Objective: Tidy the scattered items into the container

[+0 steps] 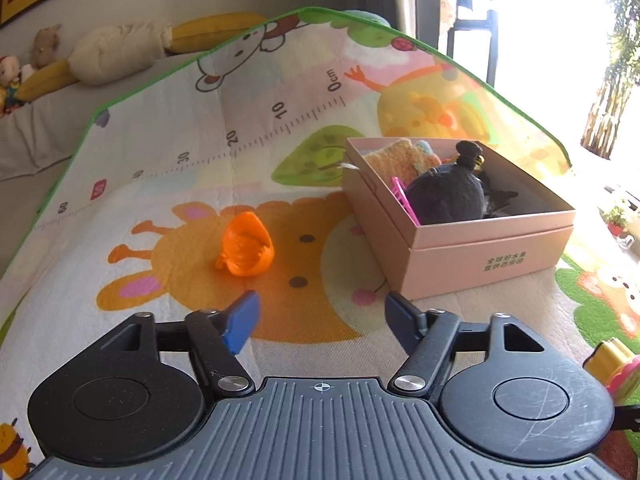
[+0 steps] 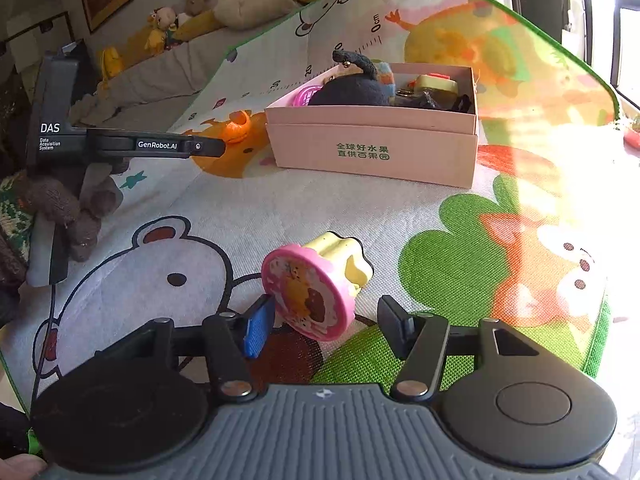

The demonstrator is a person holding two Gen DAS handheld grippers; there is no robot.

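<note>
While my right claw [image 2: 326, 326] stands apart, the pink-and-yellow toy [image 2: 316, 284] lies tipped between its fingers near the mat's [image 2: 460, 208] front edge; my left claw [image 1: 322, 318], also apart, faces the orange toy [image 1: 245, 251]; the box [image 2: 374, 148] sits beyond.

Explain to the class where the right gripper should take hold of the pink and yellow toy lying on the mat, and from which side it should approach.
Probably best to grip the toy across its pink disc, pads on the two opposite rim edges. It lies tipped on its side, disc face towards the right gripper, whose open fingers already flank it, so come straight ahead, low along the mat. The lobed yellow body behind looks harder to pinch.
</note>
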